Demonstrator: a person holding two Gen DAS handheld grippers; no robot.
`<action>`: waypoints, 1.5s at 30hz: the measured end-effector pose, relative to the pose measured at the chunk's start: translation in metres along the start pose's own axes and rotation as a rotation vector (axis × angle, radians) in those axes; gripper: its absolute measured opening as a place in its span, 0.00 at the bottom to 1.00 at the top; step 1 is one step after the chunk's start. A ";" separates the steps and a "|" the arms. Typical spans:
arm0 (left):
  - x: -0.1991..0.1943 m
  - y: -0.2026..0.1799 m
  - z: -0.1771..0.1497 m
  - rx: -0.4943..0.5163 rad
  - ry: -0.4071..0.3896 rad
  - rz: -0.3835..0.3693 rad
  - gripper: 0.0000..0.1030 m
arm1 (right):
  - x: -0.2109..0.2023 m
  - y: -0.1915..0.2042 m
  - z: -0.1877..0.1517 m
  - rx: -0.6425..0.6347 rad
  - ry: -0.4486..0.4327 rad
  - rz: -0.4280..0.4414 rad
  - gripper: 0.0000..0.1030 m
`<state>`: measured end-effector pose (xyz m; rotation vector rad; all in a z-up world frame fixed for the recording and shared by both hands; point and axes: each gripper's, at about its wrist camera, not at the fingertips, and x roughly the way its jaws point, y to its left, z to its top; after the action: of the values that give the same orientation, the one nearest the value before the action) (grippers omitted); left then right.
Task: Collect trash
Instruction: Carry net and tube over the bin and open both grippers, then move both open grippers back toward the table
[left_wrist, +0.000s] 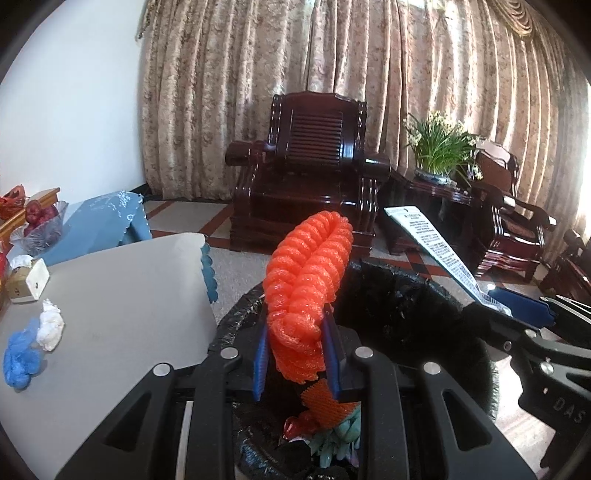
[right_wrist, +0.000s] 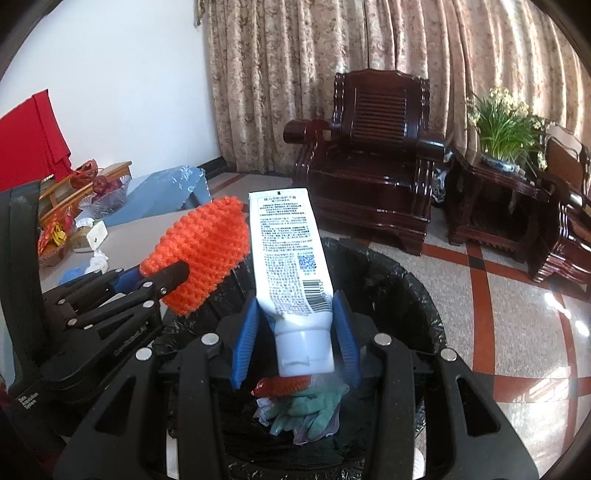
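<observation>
My left gripper (left_wrist: 295, 350) is shut on an orange foam net sleeve (left_wrist: 308, 280), held upright over a trash bin lined with a black bag (left_wrist: 406, 306). It also shows in the right wrist view (right_wrist: 201, 254). My right gripper (right_wrist: 295, 332) is shut on a white tube with printed text (right_wrist: 286, 254), cap end toward the camera, over the same bin (right_wrist: 388, 288). The tube also shows in the left wrist view (left_wrist: 432, 245). Orange netting and teal gloves (right_wrist: 310, 406) lie inside the bin.
A grey table (left_wrist: 122, 295) at left carries a blue and a white crumpled wad (left_wrist: 33, 343), a small box (left_wrist: 27, 282) and a glass fruit bowl (left_wrist: 40, 225). Dark wooden armchairs (left_wrist: 310, 173), a potted plant (left_wrist: 439, 151) and curtains stand behind.
</observation>
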<state>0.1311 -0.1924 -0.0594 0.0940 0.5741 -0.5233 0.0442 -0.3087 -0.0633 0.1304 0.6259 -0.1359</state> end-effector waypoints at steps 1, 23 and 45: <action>0.005 -0.001 -0.001 0.002 0.006 0.003 0.25 | 0.004 -0.001 -0.002 0.006 0.007 0.000 0.38; -0.001 0.023 0.004 -0.036 -0.006 -0.001 0.75 | 0.008 0.006 -0.001 0.003 -0.010 -0.049 0.95; -0.091 0.133 0.005 -0.123 -0.126 0.226 0.82 | -0.003 0.108 0.037 -0.110 -0.087 0.106 0.95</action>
<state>0.1347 -0.0376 -0.0133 0.0079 0.4640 -0.2710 0.0808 -0.2079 -0.0233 0.0512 0.5375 -0.0042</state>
